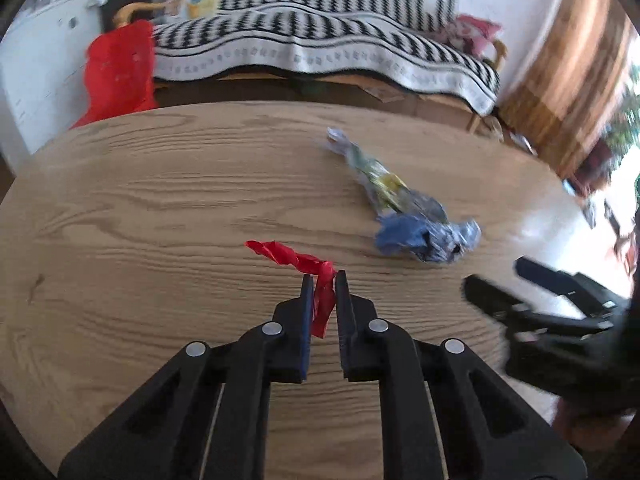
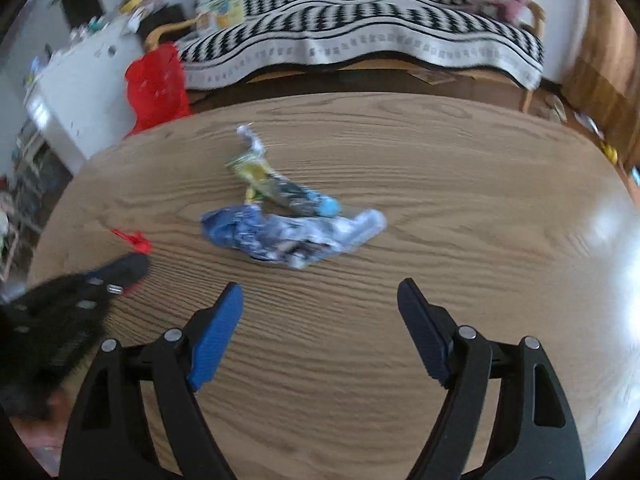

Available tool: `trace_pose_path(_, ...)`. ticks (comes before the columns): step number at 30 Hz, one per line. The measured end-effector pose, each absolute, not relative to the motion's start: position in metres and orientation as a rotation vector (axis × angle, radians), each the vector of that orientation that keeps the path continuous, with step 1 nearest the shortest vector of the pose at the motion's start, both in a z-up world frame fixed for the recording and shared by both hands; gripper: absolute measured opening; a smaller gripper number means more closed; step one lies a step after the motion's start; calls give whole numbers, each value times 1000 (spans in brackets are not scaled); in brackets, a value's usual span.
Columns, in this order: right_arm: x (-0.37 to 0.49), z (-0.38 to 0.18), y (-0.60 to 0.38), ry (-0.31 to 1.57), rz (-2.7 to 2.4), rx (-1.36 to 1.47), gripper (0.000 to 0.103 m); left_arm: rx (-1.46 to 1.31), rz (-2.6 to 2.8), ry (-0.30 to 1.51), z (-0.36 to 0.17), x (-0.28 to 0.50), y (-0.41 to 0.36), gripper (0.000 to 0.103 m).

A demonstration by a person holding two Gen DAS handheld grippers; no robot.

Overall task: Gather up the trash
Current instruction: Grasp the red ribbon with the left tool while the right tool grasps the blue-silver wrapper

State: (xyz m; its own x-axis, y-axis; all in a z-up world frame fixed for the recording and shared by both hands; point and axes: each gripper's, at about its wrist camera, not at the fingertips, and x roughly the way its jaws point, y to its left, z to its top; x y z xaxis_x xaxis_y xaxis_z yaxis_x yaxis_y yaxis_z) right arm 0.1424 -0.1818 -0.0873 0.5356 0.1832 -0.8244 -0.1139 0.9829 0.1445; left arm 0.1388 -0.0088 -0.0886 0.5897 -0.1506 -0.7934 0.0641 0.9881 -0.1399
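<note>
A twisted red plastic scrap [image 1: 310,270] lies on the round wooden table [image 1: 140,208], and my left gripper [image 1: 324,278] is shut on its near end. The scrap's free end [image 2: 134,240] shows at the left of the right wrist view, beyond the blurred left gripper [image 2: 132,266]. A crumpled blue wrapper [image 2: 288,236] and a green-yellow wrapper [image 2: 276,188] lie together mid-table. My right gripper [image 2: 320,294] hangs open just short of the blue wrapper, nothing between its fingers. The left wrist view shows the blue wrapper [image 1: 424,236], the green-yellow wrapper [image 1: 380,180] and the right gripper [image 1: 496,280].
A red plastic bag [image 1: 120,68] hangs past the table's far left edge. Behind stands a sofa with a black-and-white patterned cover [image 1: 320,40]. A white cabinet [image 1: 36,68] is at the left, wooden furniture [image 1: 568,64] at the right.
</note>
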Motion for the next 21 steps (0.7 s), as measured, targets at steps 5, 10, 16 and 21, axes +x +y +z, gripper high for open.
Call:
trace_pose_path(5,163,-89,-149,952,172,-23,77,-199,-64,935,-84,137,15,10)
trace_pose_path(10,173,-100,-137,968,135,-83,52,-233,-103,967,-85,139,6,10)
trace_pose_path(16,158,-84,-141,923,153,-93,41,-161,-114,938,-81,135,-4,10)
trace_pose_path(21,135,-60,-165,899,200,19,40,-158,-139,931,-78,131,-10,10)
